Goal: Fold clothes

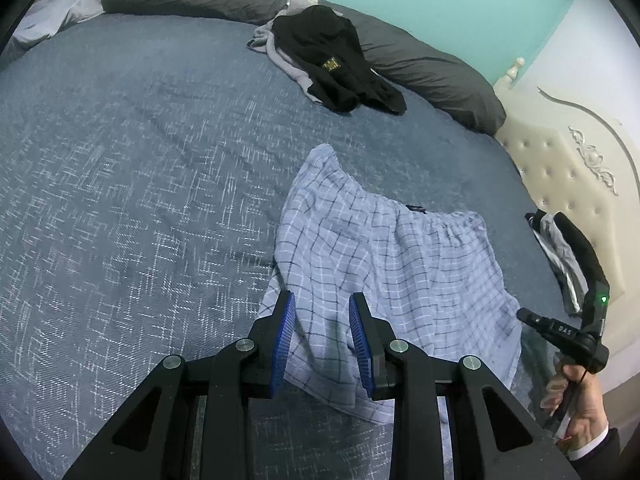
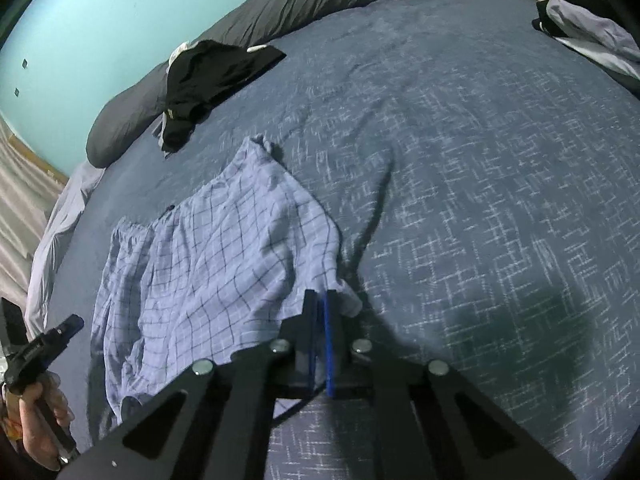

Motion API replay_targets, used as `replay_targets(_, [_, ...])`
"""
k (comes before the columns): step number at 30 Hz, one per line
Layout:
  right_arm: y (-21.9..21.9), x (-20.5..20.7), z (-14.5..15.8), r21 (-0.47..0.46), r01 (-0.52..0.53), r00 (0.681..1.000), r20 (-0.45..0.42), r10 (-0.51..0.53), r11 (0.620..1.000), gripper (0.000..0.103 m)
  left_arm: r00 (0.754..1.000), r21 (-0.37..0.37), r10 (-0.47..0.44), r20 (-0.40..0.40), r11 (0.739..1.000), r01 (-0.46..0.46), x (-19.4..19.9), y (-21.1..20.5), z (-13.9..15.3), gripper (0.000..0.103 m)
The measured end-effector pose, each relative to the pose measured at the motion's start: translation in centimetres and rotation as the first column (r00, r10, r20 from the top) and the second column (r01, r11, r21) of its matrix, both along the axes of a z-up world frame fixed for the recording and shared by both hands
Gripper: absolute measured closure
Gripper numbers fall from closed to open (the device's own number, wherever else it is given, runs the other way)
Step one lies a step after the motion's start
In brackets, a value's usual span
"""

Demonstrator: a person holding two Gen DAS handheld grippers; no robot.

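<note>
The checked shorts (image 1: 384,264) lie rumpled on the bed (image 1: 140,160), light and limp. Right gripper (image 2: 323,300) has its jaws together, pinching a hem corner; left gripper (image 1: 322,312) stands apart over the hem, best taken at its corner

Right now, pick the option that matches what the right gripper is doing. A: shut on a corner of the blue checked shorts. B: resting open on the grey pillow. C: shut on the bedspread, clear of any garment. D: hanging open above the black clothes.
A: in the right wrist view the right gripper has its fingers pressed together with a corner of the checked shorts pinched between them, and the cloth pulls up toward the fingers.
</note>
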State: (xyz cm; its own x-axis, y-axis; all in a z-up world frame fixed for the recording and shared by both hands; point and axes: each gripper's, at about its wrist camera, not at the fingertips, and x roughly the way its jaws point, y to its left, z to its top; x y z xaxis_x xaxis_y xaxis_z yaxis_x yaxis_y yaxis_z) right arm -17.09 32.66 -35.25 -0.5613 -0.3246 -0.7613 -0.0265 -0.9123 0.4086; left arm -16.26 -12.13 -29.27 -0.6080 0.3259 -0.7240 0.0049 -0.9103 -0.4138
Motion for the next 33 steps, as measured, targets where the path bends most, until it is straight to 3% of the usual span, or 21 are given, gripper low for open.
replay_targets(6, [3.3,0.5,0.6,-0.111,0.108,0.993,-0.024,-0.111,0.988,0.101,1.0,0.002,0.007,0.01,1.0,-0.007,-0.1,-0.3,-0.4,0.073])
replay_targets(11, [5.8,0.6,-1.7,-0.252,0.192,0.981,0.063,-0.182,0.948,0.101,1.0,0.011,0.009,0.019,1.0,-0.009,-0.2,-0.3,-0.7,0.073])
replay_targets(17, [6.3,0.4,-1.3,-0.253,0.212,0.977,0.049,-0.206,0.944,0.101,1.0,0.009,0.012,0.025,1.0,-0.012,-0.1,-0.6,-0.7,0.073])
replay_targets(20, [7.0,0.1,-1.8,-0.296,0.232,0.973,0.056,-0.226,0.926,0.101,0.999,0.005,0.026,0.024,1.0,-0.026,0.0,-1.2,-0.6,0.072])
replay_targets(24, [7.2,0.5,-2.3,-0.342,0.245,0.969,0.065,-0.238,0.907,0.097,0.999,0.01,0.044,0.024,0.999,-0.045,0.2,-2.1,-0.7,0.065])
replay_targets(27, [7.1,1.0,-1.8,-0.327,0.266,0.964,0.073,-0.256,0.907,0.096,0.999,0.016,0.046,0.026,0.999,-0.046,0.2,-2.3,-0.8,0.065])
replay_targets(28, [7.0,1.2,-1.6,-0.327,0.269,0.963,0.069,-0.261,0.906,0.093,0.999,0.018,0.046,0.027,0.999,-0.047,0.2,-2.4,-0.8,0.065])
replay_targets(31, [6.5,1.7,-0.7,-0.324,0.26,0.965,0.058,-0.255,0.91,0.062,0.999,0.02,0.046,0.029,0.999,-0.046,0.2,-2.3,-0.9,0.065])
replay_targets(33, [5.7,1.7,-0.2,-0.314,0.241,0.97,0.048,-0.238,0.918,0.062,0.999,0.025,0.045,0.032,0.999,-0.045,0.2,-2.3,-1.0,0.065])
